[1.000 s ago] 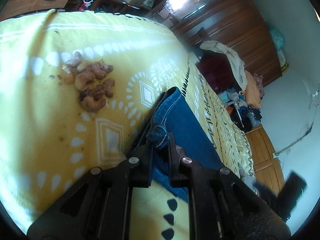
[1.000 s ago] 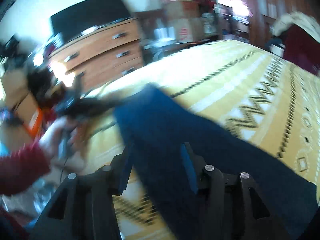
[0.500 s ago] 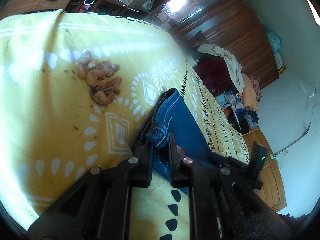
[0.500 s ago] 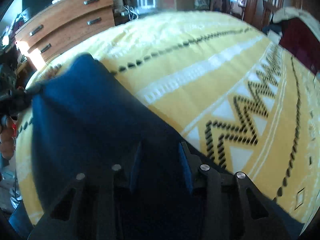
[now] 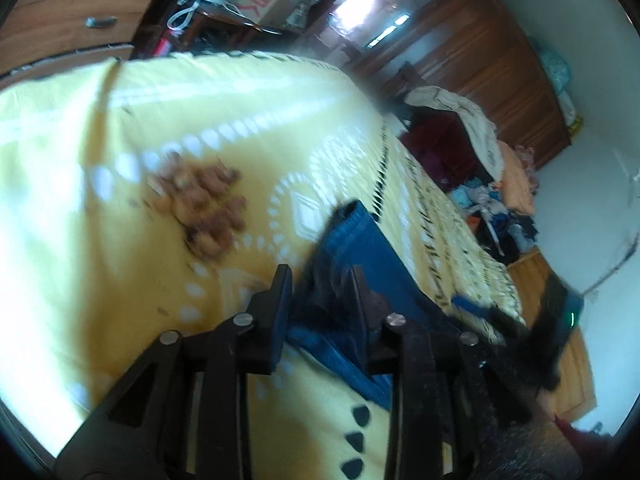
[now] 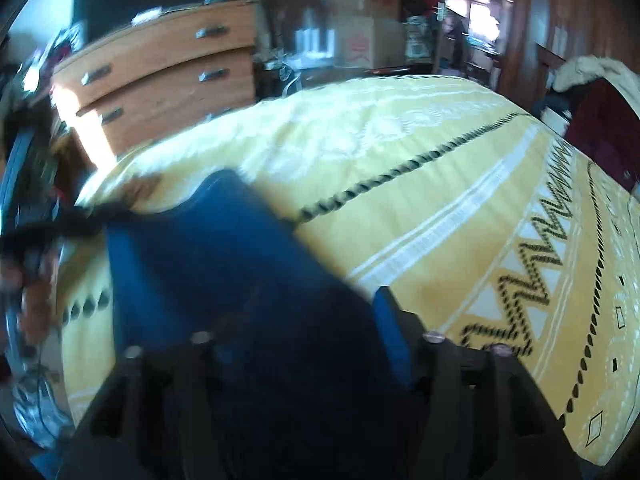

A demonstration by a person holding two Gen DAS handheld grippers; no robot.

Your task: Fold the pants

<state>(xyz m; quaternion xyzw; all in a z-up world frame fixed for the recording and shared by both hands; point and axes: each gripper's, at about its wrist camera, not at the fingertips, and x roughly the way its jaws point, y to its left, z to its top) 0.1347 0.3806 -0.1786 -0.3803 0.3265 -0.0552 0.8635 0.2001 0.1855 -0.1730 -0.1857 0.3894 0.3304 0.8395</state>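
1. Left wrist view: the left gripper (image 5: 320, 280) has just been opening. A second ago its fingers (image 5: 280, 300) were clamped on the edge of the blue pants (image 5: 360, 240); now they stand slightly apart, the bunched denim edge lying loose between them, with a gap showing on the left side.
2. Left wrist view: the pants lie on the yellow patterned bedspread (image 5: 100, 220), running from the fingers toward the right of the bed. A brown cluster of small lumps (image 5: 204, 212) sits on the bedspread to the left of the denim, apart from it, in much the same place as before.
3. Left wrist view: the right gripper (image 5: 552, 320) appears blurred at the lower right, over the far end of the denim.
4. Right wrist view: the right gripper (image 6: 296, 320) has just been opening, and its fingers (image 6: 390, 332) stand wider apart than half a second ago. Dark denim of the pants (image 6: 192, 256) fills the space between them; blur hides whether the pads press on it.
5. Right wrist view: the bedspread (image 6: 440, 200) shows more of its far edge than half a second ago, with a wooden dresser (image 6: 160, 72) behind. The left gripper (image 6: 60, 224) is a dark blur at the pants' far left corner.
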